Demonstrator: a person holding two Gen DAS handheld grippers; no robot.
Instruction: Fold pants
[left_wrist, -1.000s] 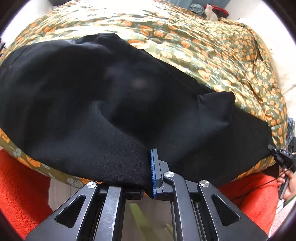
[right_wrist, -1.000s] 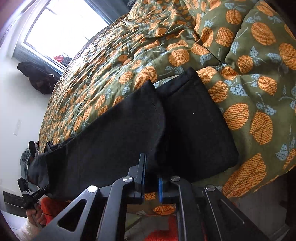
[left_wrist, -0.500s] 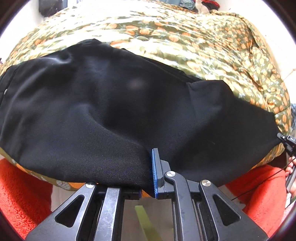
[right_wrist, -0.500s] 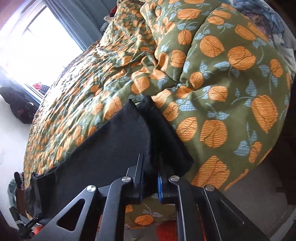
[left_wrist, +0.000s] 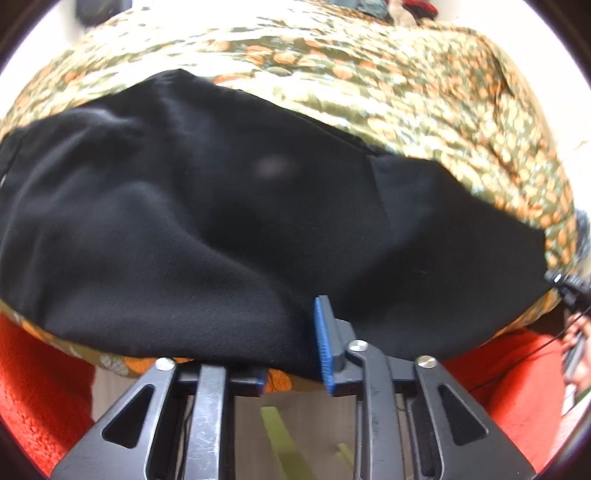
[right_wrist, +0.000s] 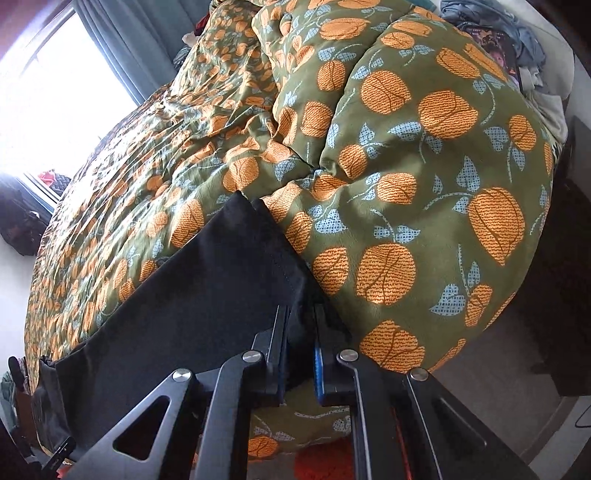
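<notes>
Black pants (left_wrist: 229, 221) lie spread across a green quilt with orange flowers (left_wrist: 424, 88). In the left wrist view my left gripper (left_wrist: 295, 350) is shut on the near edge of the pants; the cloth covers its left finger and the blue pad of the right finger (left_wrist: 323, 343) shows. In the right wrist view the pants (right_wrist: 177, 314) run from the leg cuffs back to the left. My right gripper (right_wrist: 298, 350) is shut on the cuff end, cloth bunched between its pads. The other gripper shows small at the far right of the left wrist view (left_wrist: 569, 288).
The quilt (right_wrist: 406, 166) bulges high to the right of the cuffs. A bright window (right_wrist: 55, 92) and curtain stand at the back left. An orange fluffy rug (left_wrist: 33, 387) lies on the floor below the bed edge. Clothes pile at the back right (right_wrist: 517, 44).
The right gripper has pulled the cuffs to the right, and the folded-over leg end has been drawn out. The pants now lie longer and flatter. The left gripper has kept its hold.
</notes>
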